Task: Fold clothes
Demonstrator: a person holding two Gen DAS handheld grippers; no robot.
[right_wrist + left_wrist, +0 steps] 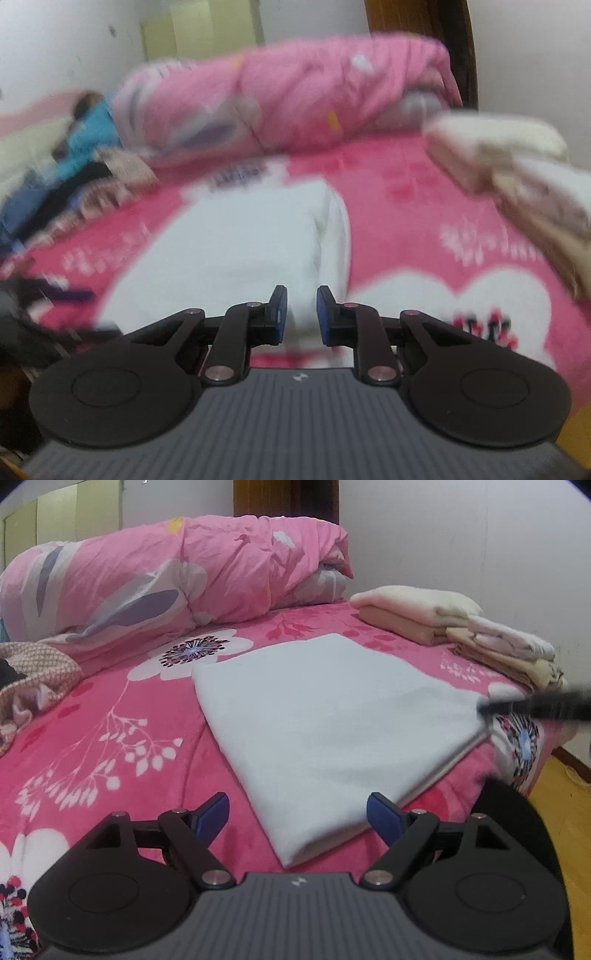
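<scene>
A white garment (325,716), folded into a flat rectangle, lies on the pink flowered bedspread (110,709). My left gripper (297,805) is open wide, its blue pads either side of the garment's near corner and clear of it. The right gripper (487,707) shows as a dark blur at the garment's right corner. In the blurred right wrist view, the right gripper (301,295) hovers over the white garment (236,243). Its jaws stand a narrow gap apart with nothing pinched between them.
A rolled pink quilt (184,572) lies across the head of the bed. Folded cream and beige clothes (461,627) are stacked at the right edge. Loose unfolded clothes (33,679) are heaped on the left. The wooden floor (569,812) shows past the bed's right side.
</scene>
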